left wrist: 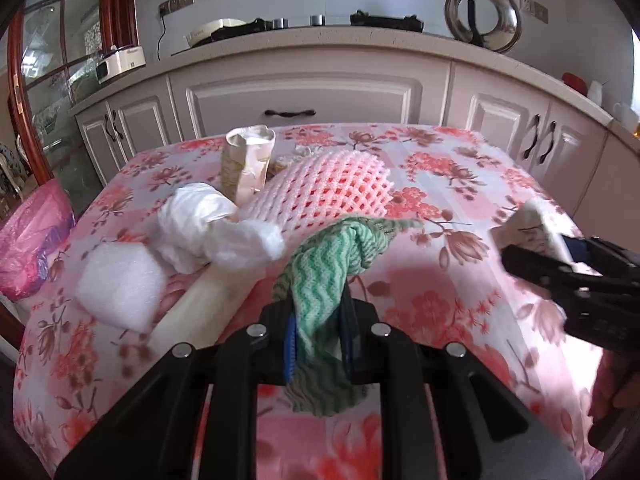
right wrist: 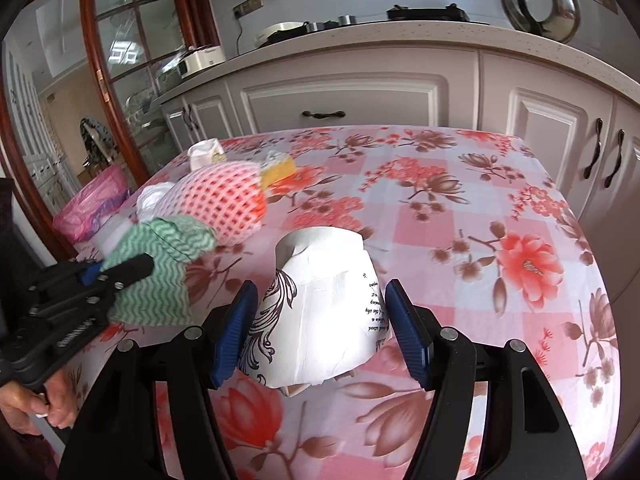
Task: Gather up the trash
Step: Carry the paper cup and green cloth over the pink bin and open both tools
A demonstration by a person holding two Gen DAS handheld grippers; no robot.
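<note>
A green wavy cloth (left wrist: 324,280) hangs pinched between the blue pads of my left gripper (left wrist: 318,344), which is shut on it above the flowered table (left wrist: 440,312). The right wrist view shows the same cloth (right wrist: 160,264) and the left gripper (right wrist: 120,272) at the left. My right gripper (right wrist: 320,332) is shut on a white paper cup with dark print (right wrist: 320,312), pads on both its sides. In the left wrist view that cup (left wrist: 532,232) sits in the right gripper (left wrist: 560,256) at the right edge.
On the table lie a pink foam net (left wrist: 332,184), crumpled white wrapping (left wrist: 208,224), a white foam block (left wrist: 120,284), a cream roll (left wrist: 208,304), a crushed carton (left wrist: 248,160) and a yellow sponge (right wrist: 280,168). A pink-lined bin (left wrist: 32,240) stands left of the table. Cabinets (left wrist: 300,96) stand behind.
</note>
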